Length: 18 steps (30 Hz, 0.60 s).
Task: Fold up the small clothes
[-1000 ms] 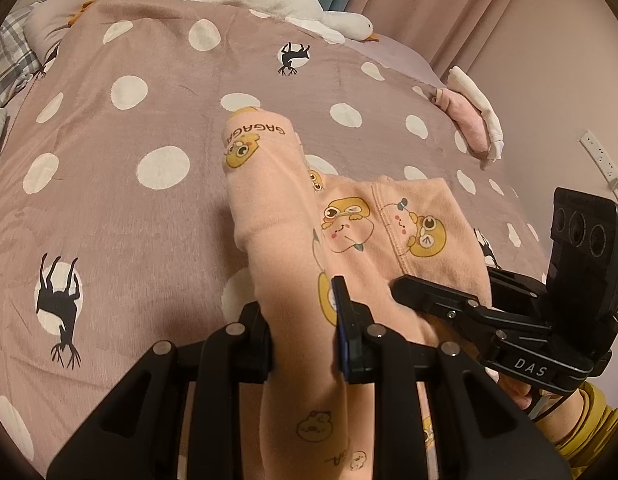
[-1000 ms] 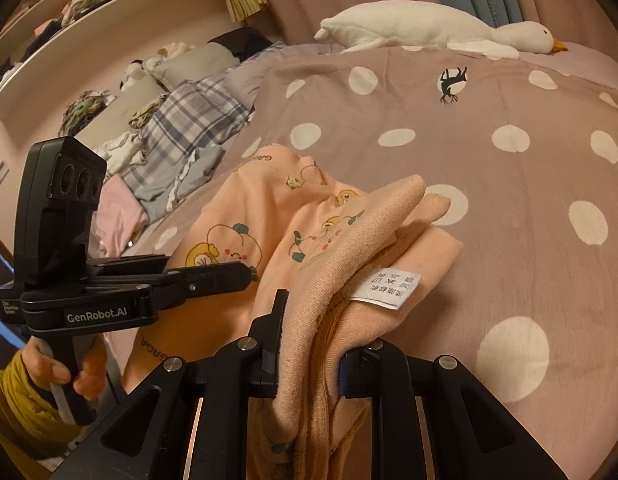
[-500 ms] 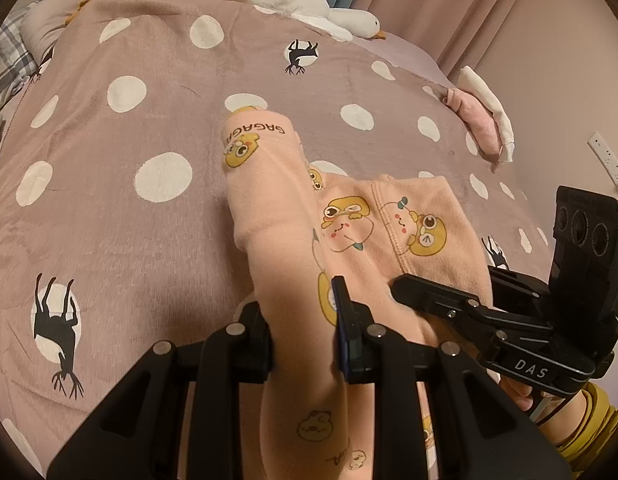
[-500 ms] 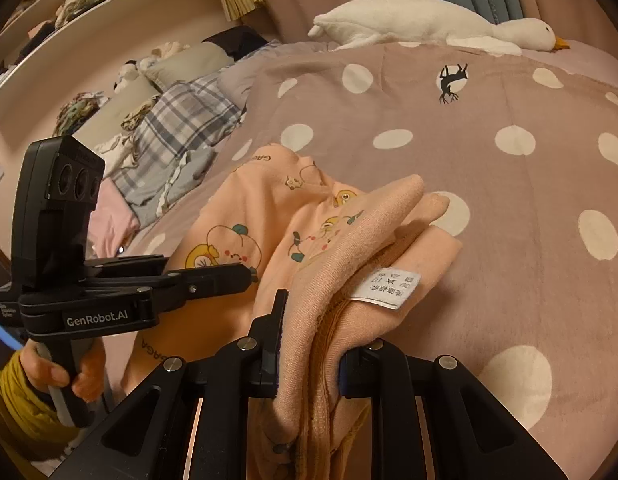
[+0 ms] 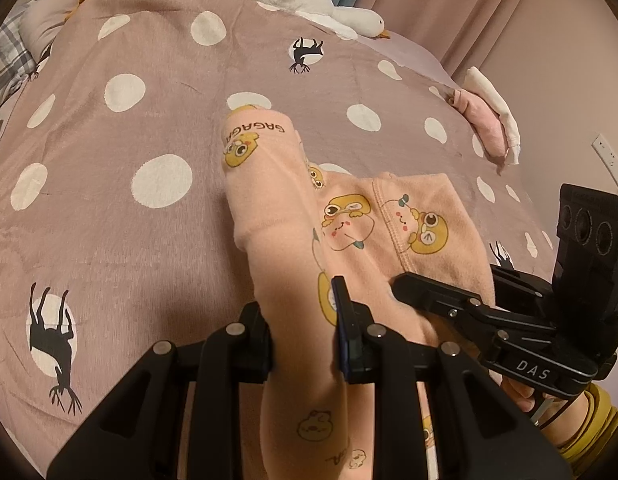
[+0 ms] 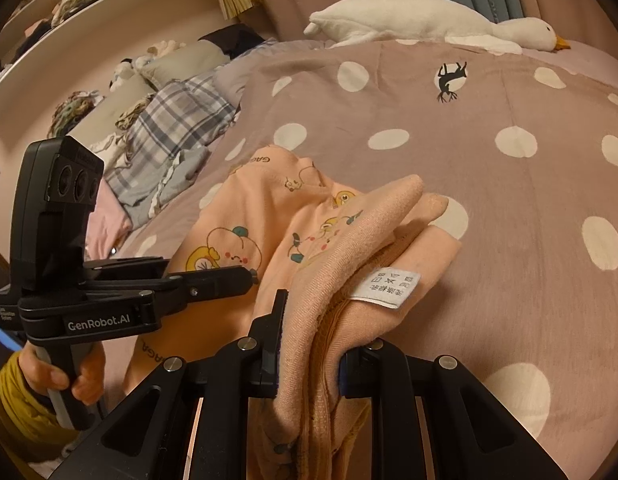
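Note:
A small peach garment with cartoon prints lies partly on the pink polka-dot blanket. My left gripper is shut on a long rolled strip of it that runs forward to a "GAGA" print. My right gripper is shut on a bunched edge of the same garment, with a white care label showing. The right gripper also shows at the right of the left wrist view, and the left gripper at the left of the right wrist view.
A white goose plush lies at the far edge of the bed. A folded pink and white item sits at the right edge. Plaid cloth and pillows are piled at the left, below a shelf.
Both grippers keep their hold on the garment. The views have shifted slightly forward over the bed; the garment's shape is nearly the same.

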Available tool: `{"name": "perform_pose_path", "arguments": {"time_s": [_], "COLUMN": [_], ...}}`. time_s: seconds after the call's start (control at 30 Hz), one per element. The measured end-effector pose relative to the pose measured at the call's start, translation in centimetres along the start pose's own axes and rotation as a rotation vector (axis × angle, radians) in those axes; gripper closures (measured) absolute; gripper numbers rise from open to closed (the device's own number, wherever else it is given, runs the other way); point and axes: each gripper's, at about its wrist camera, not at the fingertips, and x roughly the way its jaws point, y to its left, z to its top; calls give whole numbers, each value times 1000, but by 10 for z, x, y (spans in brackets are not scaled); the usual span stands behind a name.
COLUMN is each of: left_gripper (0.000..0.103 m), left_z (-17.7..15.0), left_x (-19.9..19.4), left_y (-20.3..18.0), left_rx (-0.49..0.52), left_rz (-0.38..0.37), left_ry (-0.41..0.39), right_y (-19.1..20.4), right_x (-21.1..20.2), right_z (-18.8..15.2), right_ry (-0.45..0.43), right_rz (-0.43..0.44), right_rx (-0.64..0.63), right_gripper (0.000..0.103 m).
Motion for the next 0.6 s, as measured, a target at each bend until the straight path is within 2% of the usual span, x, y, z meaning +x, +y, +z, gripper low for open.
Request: {"name": "perform_pose_path", "arguments": {"time_s": [0.6], "left_gripper": [79], "left_z": [17], "left_x": [17], "left_y": [8], "left_rx": [-8], "left_rz": [0], "left_ry": [1], "right_y": [-9], "right_x": [11], "right_z": [12], "right_ry": [-5], "right_rz": [-19], "right_rx": [-16], "right_gripper": [82]}}
